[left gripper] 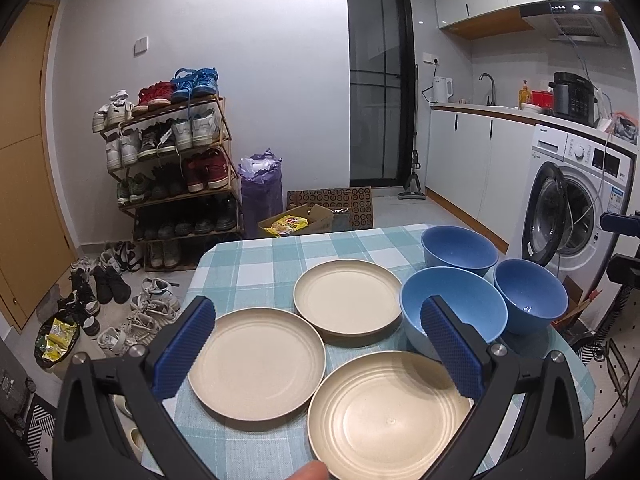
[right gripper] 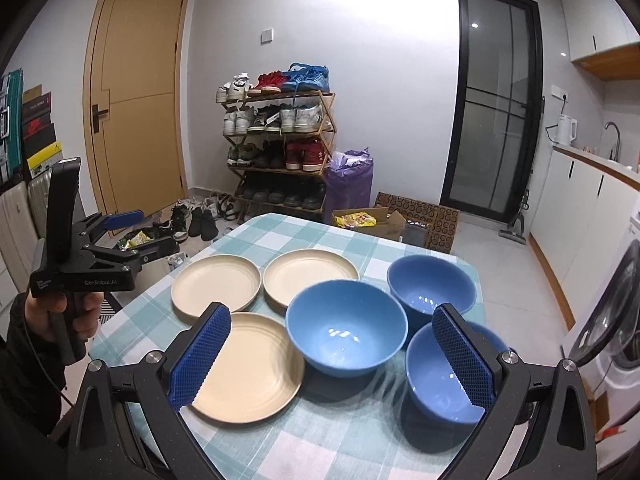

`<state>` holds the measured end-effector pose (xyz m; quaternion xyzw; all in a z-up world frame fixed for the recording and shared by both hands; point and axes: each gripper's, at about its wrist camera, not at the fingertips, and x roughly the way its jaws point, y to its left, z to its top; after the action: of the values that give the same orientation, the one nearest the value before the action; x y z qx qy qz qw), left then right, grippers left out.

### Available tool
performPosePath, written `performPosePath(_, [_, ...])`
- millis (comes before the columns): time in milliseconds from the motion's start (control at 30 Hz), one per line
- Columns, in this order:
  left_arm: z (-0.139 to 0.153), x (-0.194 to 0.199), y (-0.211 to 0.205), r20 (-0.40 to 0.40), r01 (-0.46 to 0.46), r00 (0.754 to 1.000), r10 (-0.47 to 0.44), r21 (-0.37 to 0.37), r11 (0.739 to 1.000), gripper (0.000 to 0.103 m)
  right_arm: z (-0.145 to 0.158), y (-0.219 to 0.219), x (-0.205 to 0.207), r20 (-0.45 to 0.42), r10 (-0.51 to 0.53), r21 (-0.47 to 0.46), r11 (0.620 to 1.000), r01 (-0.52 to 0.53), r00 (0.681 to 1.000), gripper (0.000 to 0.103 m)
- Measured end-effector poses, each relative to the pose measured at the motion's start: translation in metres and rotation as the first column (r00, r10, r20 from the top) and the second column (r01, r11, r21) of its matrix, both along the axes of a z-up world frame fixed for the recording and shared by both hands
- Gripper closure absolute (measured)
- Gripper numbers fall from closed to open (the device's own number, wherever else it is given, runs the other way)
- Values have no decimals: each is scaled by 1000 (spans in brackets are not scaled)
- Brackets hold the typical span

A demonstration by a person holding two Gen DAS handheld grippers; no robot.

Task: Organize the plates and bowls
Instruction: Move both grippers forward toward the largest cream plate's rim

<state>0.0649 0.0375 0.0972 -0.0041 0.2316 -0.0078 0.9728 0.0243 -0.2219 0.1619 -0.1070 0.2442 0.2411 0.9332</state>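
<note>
Three beige plates lie apart on the checked tablecloth: a left one, a far one and a near one. Three blue bowls stand upright to their right: a lighter middle one, a far one and a right one. My left gripper is open and empty above the plates; it also shows at the left of the right wrist view. My right gripper is open and empty above the near plate and bowls.
The table has rounded far corners. A shoe rack, loose shoes on the floor, a purple bag and cardboard boxes stand beyond it. A washing machine with its door open stands to the right.
</note>
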Motion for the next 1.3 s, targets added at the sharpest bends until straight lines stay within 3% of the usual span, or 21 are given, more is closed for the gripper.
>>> performPosePath(333, [-3, 39, 14, -42, -36, 998, 36, -1, 999, 0, 14, 19, 54, -57, 22, -4, 1000, -22, 998, 0])
performPosePath(667, [-18, 80, 26, -98, -41, 994, 41, -3, 999, 0, 2, 40, 115, -132, 26, -28, 999, -30, 991, 0])
performPosePath(1033, [-13, 127, 44, -127, -47, 991, 44, -14, 999, 0, 26, 46, 183, -163, 0, -15, 1000, -2, 987, 0])
performPosePath(1300, [-33, 159, 45, -191, -39, 981, 31, -38, 999, 0, 3, 64, 232, -259, -7, -56, 998, -8, 966, 1])
